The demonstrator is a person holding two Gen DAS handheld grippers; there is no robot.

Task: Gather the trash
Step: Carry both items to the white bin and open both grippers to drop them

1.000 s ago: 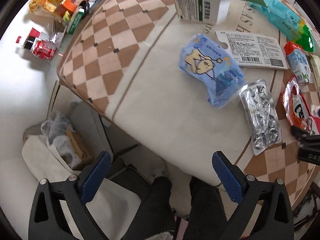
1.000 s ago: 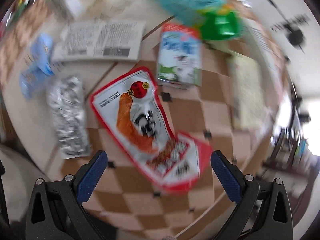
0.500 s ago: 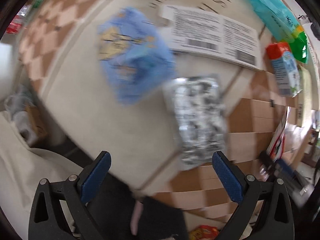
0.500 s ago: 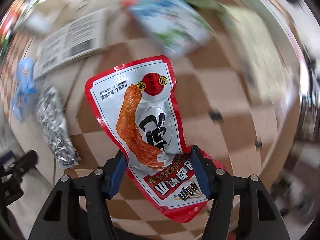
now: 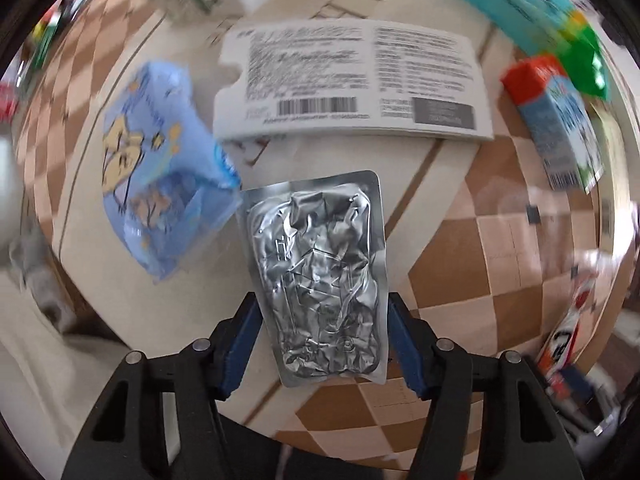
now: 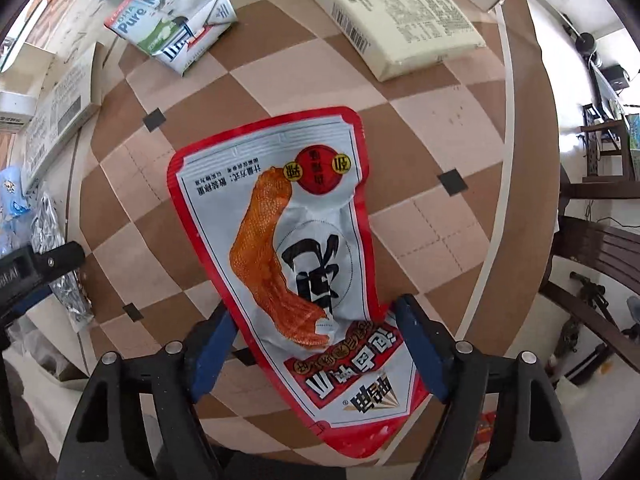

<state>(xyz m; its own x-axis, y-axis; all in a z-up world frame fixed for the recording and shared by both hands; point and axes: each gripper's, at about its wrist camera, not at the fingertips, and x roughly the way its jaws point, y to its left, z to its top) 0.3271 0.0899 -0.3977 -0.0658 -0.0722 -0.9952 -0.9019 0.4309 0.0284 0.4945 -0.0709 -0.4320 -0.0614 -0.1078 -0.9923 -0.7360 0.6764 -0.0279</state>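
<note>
In the left wrist view, my left gripper (image 5: 320, 344) has its blue pads closed against both sides of a crumpled silver foil pouch (image 5: 316, 272) lying on the round checkered table (image 5: 472, 256). In the right wrist view, my right gripper (image 6: 318, 344) is shut on the lower part of a red-and-white snack pouch (image 6: 288, 240) with an orange chicken-foot picture, over the table (image 6: 420, 100). The foil pouch (image 6: 52, 240) and my left gripper's black body show at that view's left edge.
A blue cartoon wrapper (image 5: 160, 184), a white barcode card (image 5: 348, 80), a red-topped milk carton (image 5: 556, 124) and a teal-green bag (image 5: 532, 12) lie behind the foil. The right wrist view shows the milk carton (image 6: 172, 20), a cream box (image 6: 396, 12) and a wooden chair (image 6: 600, 248) beyond the table edge.
My left gripper moved in over the table and closed from wide open onto the foil pouch. My right gripper closed on the red snack pouch half a second ago and holds it still.
</note>
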